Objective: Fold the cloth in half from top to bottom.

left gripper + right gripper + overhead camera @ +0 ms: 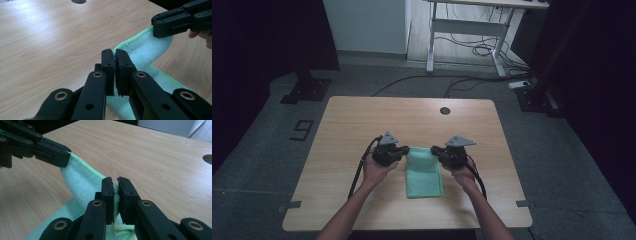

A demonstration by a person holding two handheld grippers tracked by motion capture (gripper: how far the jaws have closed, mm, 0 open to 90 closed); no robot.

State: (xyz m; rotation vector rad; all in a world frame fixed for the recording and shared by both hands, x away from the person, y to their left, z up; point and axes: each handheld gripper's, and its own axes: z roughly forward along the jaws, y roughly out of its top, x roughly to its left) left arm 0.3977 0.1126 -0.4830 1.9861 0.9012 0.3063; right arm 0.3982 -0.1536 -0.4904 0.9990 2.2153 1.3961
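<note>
Left claw (115,56) is pinching the far left corner of the soft mint-green microfibre cloth (424,172), jaws pressed together on the hem. Right claw (116,182) is doing the same on the far right corner, jaws pressed on the fabric with a sliver of green showing between them.

We're holding both far corners just off the pale wood-grain counter (357,120). The span between the claws is sagging in a shallow curve; in the left gripper view the right claw (162,27) sits across the lifted edge, and in the right gripper view the left claw (56,155) mirrors it.

From the high view, the left claw (404,152) and right claw (437,152) are flanking the cloth's far short edge. The rest of the cloth is lying flat, long axis running from the claws back toward us, near edge between the forearms.

The key relation: the free near edge is lying straight back from both claws, equally close to each hand. We're judging the next move as a symmetric one, both claws carrying the far edge along that long axis, kept level so the fold lands square.

The round cable hole (445,110) is sitting well beyond, out of the way.
</note>
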